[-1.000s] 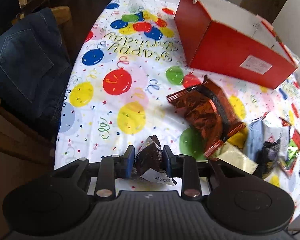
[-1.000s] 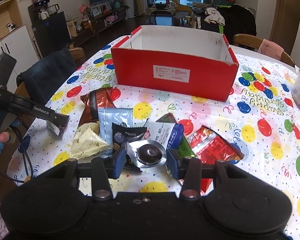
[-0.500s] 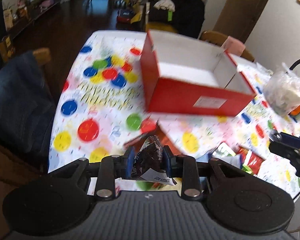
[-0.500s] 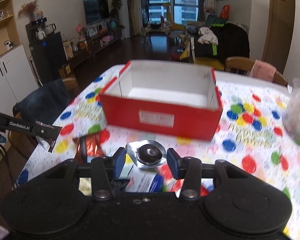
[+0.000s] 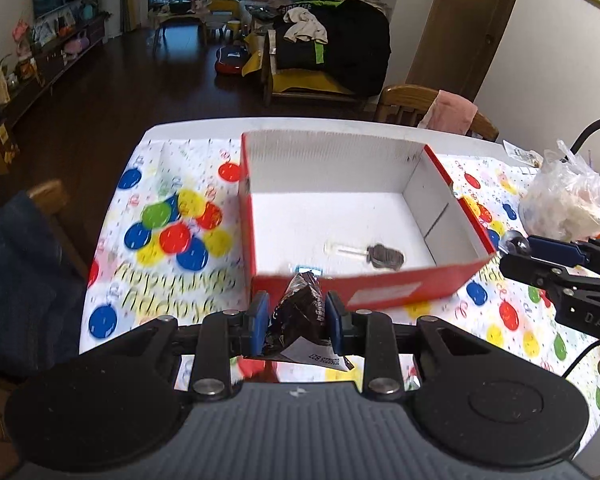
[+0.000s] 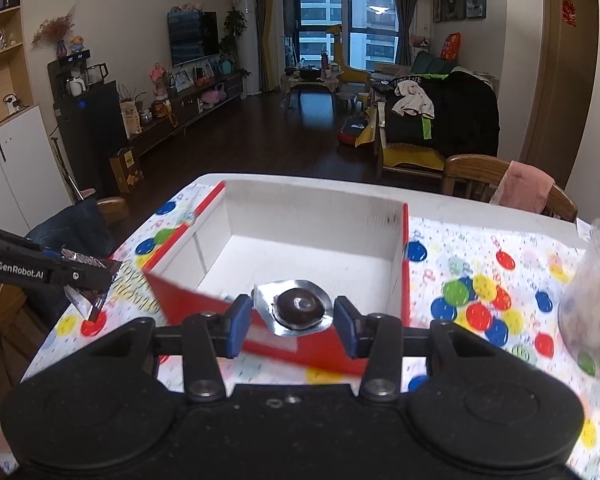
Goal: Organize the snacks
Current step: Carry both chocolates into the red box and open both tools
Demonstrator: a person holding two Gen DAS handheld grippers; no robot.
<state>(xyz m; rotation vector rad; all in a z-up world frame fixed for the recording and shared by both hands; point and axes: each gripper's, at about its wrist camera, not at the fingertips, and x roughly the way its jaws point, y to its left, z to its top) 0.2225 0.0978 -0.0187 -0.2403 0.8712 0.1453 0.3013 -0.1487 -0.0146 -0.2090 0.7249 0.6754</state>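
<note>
A: Left claw [image 5: 296, 322] is clamped on a dark brown snack packet [image 5: 300, 312], blue pads [image 5: 259, 322] pressing both sides, a white printed flap hanging below. It hovers just before the near wall of the red box [image 5: 404, 286].

B: And the right claw [image 6: 288, 322]?

A: Its pads [image 6: 236, 330] pinch a round foil-rimmed chocolate cup [image 6: 296, 308] by the edges of the foil, dark dome facing up. In the right wrist view it sits above the near red wall of the same box [image 6: 180, 288], whose white inside opens behind it.

B: Anything in the box already?

A: From the left wrist view, a dark snack on a clear stick [image 5: 366, 254] lies on the white floor toward the near right corner. A small blue-edged item [image 5: 308, 270] peeks just over the near wall; I cannot tell what it is.

B: Where does the box stand?

A: On the counter, on a balloon-print cloth [image 5: 172, 232], open side up. A clear plastic bag [image 5: 564, 200] with pale contents rests to the right of it, well apart from the box.

B: Do the two claws see each other?

A: Yes. The right one shows at the right edge of the left view [image 5: 516, 246], foil glinting at its tip. The left one shows at the left edge of the right view [image 6: 94, 280], packet crinkled between its fingers. A chair with denim [image 5: 16, 276] draped over it stands at the counter's left side
</note>
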